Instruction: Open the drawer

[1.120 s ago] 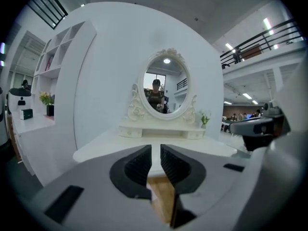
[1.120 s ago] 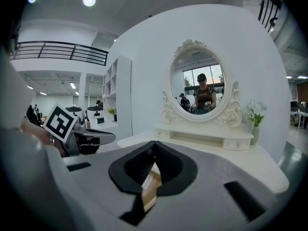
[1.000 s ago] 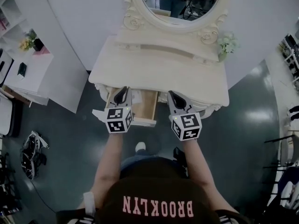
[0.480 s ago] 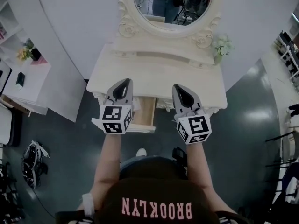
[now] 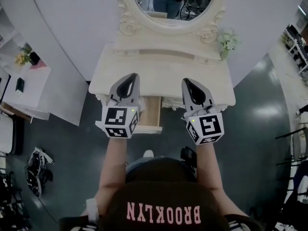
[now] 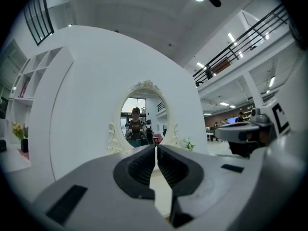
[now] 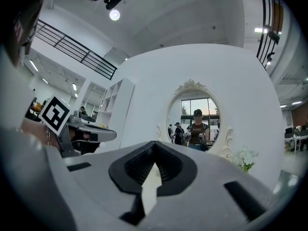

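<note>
The cream vanity table (image 5: 163, 73) has its small wooden drawer (image 5: 151, 112) pulled out from under the front edge. The drawer shows between my two grippers, partly hidden by the left one. My left gripper (image 5: 130, 77) hovers level above the tabletop, jaws shut with nothing between them (image 6: 156, 147). My right gripper (image 5: 188, 82) hangs beside it at the same height, also shut and empty (image 7: 155, 144). Both point at the oval mirror (image 6: 139, 119). Neither touches the drawer.
The mirror (image 5: 168, 4) stands at the back of the table, with a small bunch of flowers (image 5: 227, 41) at its right. A curved white wall rises behind. White shelving (image 5: 19, 76) stands at the left. Dark gear (image 5: 36, 170) lies on the floor.
Both grippers have risen from the level of the drawer to above the tabletop. The left one has come away from the drawer, which stays pulled out.
</note>
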